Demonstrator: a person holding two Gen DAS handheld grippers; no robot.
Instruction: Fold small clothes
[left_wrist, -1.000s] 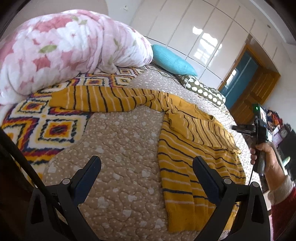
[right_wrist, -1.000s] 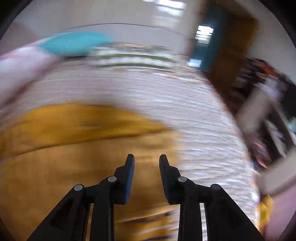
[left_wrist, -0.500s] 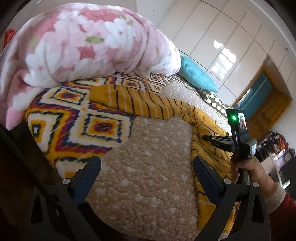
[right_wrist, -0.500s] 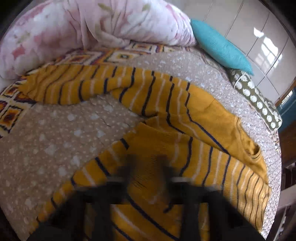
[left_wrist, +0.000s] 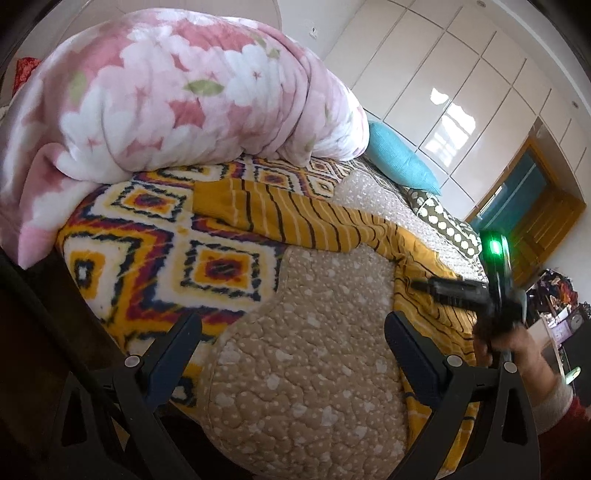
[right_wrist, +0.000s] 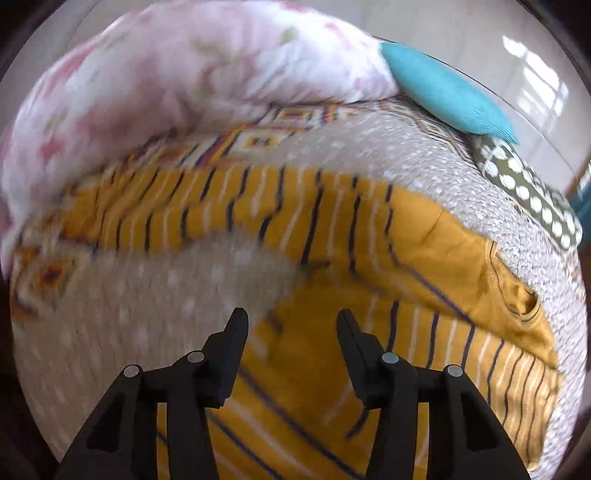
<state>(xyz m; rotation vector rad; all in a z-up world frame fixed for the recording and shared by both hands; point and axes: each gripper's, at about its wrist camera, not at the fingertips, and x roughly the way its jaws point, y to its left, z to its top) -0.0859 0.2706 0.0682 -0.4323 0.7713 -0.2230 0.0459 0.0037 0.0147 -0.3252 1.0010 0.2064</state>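
A mustard-yellow sweater (right_wrist: 417, 258) with dark and white stripes lies spread on the bed, one long sleeve (left_wrist: 295, 218) stretched toward the left. My right gripper (right_wrist: 291, 321) hovers over the sweater's body near the armpit; its jaws are opening and nothing is pinched between them. In the left wrist view the right gripper (left_wrist: 443, 288) shows as a blurred dark tool held in a hand (left_wrist: 517, 343) above the sweater. My left gripper (left_wrist: 291, 332) stands wide open over the beige quilt (left_wrist: 314, 350), with nothing between its fingers.
A rolled pink floral duvet (left_wrist: 166, 96) lies at the back left on a patterned yellow blanket (left_wrist: 147, 236). A turquoise pillow (left_wrist: 399, 158) and a green dotted pillow (left_wrist: 447, 225) sit at the head. White wardrobes (left_wrist: 461, 92) and a wooden door (left_wrist: 535, 221) stand behind.
Both views swung left toward the duvet and the sleeve. The right gripper came down over the sweater's body, went from nearly shut to open, and its wrist rolled. The left gripper stayed wide open.
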